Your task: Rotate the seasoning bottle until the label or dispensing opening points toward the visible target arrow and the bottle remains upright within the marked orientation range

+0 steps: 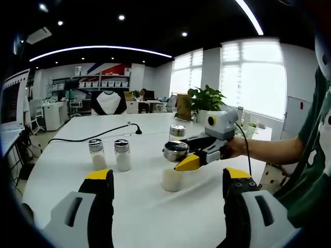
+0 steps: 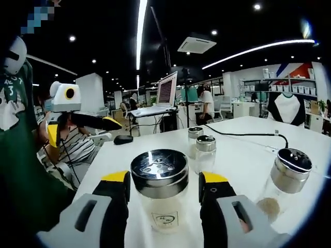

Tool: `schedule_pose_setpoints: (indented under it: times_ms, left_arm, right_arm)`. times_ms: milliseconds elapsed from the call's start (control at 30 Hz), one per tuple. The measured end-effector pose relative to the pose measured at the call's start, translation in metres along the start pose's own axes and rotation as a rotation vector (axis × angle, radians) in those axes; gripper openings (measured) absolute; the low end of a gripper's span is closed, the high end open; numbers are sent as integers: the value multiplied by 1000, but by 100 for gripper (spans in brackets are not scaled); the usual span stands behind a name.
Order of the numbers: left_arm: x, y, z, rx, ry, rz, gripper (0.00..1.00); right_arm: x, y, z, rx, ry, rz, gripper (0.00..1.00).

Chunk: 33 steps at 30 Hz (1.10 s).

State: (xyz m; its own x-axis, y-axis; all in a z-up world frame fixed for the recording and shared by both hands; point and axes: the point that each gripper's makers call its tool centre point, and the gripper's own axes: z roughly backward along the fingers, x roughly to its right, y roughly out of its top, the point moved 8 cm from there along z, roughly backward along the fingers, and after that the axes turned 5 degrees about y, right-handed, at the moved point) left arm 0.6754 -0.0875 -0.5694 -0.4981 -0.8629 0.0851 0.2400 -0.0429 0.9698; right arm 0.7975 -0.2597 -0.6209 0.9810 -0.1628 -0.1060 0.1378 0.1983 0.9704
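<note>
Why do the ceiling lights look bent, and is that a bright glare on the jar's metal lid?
Left gripper view: the fisheye lens bows the ceiling light strip into an arc, and the windows are washed out white. Right gripper view: the right gripper closes around the seasoning bottle, whose shiny lid mirrors the ceiling lights as bright patches; edges curve and darken.
</note>
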Motion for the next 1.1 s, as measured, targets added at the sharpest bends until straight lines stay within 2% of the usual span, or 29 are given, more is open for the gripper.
schedule_pose_setpoints:
  times_ms: [167, 300, 433, 1100]
  left_arm:
    - [1, 1, -1, -2, -6, -5, 91]
    - [2, 1, -2, -2, -7, -5, 91]
    - [4, 2, -1, -4, -8, -9, 91]
    - [4, 2, -3, -9, -15, -8, 91]
  right_arm:
    - [0, -3, -4, -10, 9, 3, 43]
    - [1, -4, -4, -12, 19, 15, 42]
    - [1, -5, -4, -19, 25, 69, 41]
    - [-1, -6, -4, -15, -6, 92, 40]
